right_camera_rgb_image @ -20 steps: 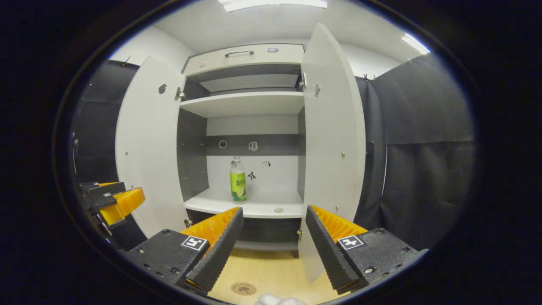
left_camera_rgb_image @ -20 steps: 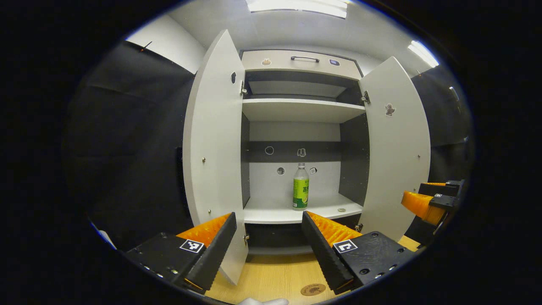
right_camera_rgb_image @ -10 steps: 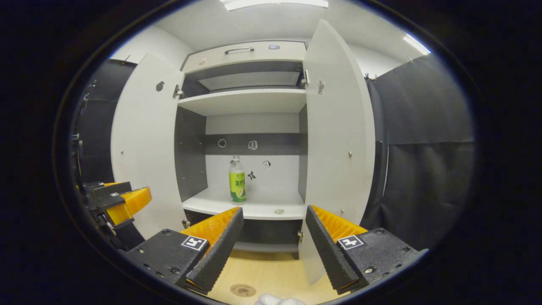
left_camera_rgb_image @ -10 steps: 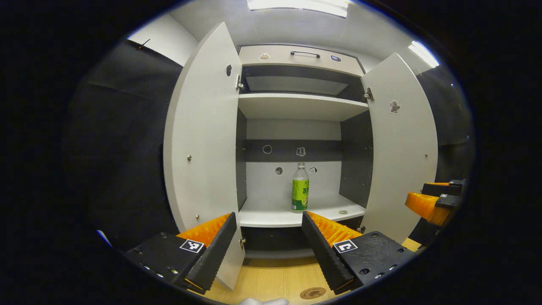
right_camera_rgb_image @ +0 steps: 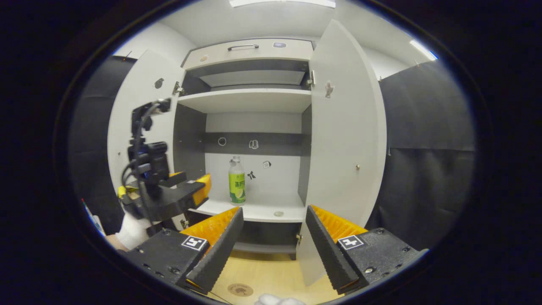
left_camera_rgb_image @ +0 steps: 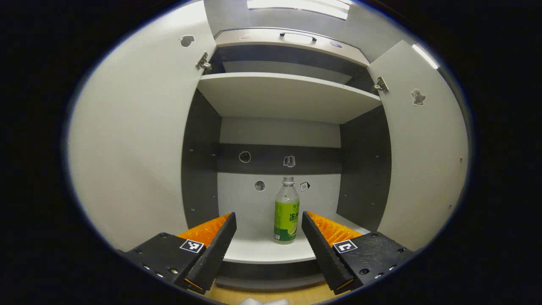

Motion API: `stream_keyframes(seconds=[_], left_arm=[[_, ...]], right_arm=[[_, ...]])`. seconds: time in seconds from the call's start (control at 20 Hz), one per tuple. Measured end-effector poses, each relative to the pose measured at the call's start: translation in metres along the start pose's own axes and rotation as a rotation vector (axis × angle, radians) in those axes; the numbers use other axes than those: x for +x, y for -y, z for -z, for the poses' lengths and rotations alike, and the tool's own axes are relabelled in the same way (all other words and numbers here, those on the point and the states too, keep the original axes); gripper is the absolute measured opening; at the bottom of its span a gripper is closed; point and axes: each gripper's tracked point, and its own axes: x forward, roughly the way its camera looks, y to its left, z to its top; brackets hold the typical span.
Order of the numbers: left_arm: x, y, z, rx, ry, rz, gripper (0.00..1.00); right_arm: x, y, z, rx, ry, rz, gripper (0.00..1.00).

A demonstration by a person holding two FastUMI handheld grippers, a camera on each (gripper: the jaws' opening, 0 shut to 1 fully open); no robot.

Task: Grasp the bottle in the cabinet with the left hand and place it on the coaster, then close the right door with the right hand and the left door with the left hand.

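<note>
A clear bottle [left_camera_rgb_image: 286,212] with a green label stands upright on the cabinet's lower shelf [left_camera_rgb_image: 262,252]. My left gripper [left_camera_rgb_image: 266,243] is open just in front of the shelf edge, with the bottle farther in, between the lines of its fingers, untouched. In the right gripper view the bottle [right_camera_rgb_image: 237,181] is at the shelf's left back, and the left gripper [right_camera_rgb_image: 192,192] reaches toward the shelf from the left. My right gripper [right_camera_rgb_image: 273,248] hangs open, farther back over the wooden table, holding nothing. A round brown coaster [right_camera_rgb_image: 240,289] lies on the table below it.
Both cabinet doors stand open: the left door [left_camera_rgb_image: 135,144] and the right door [left_camera_rgb_image: 427,144]. In the right gripper view the right door [right_camera_rgb_image: 343,140] is close ahead. An upper shelf [left_camera_rgb_image: 288,91] and a drawer [right_camera_rgb_image: 250,51] sit above. A small round disc [right_camera_rgb_image: 278,214] lies on the lower shelf.
My left gripper has moved forward to the cabinet, so the bottle looms larger between its fingers. The right gripper has barely moved.
</note>
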Motion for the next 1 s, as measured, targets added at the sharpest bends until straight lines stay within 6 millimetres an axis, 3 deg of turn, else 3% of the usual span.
stream_keyframes(seconds=[0.2,0.3,0.5,0.8,0.9,1.0], left_arm=[[0.075,0.023,0.012,-0.016,-0.008,0.023,0.95],[0.106,0.028,0.031,0.007,-0.037,0.009,0.95],[0.145,0.034,0.057,0.017,-0.067,-0.012,0.94],[0.166,0.028,0.073,-0.001,-0.116,-0.038,0.94],[0.164,0.026,0.069,0.016,-0.115,-0.042,0.75],[0.145,0.029,0.054,0.004,-0.078,-0.007,0.73]], right_arm=[[0.003,0.002,0.0,-0.054,-0.027,0.034,0.97],[0.003,0.003,0.003,-0.053,-0.042,0.042,0.97],[0.003,0.01,0.014,-0.055,-0.073,0.062,0.98],[-0.008,0.024,0.025,-0.057,-0.096,0.082,0.97],[-0.011,0.026,0.025,-0.054,-0.093,0.082,0.98],[-0.015,0.028,0.023,-0.055,-0.082,0.083,0.98]])
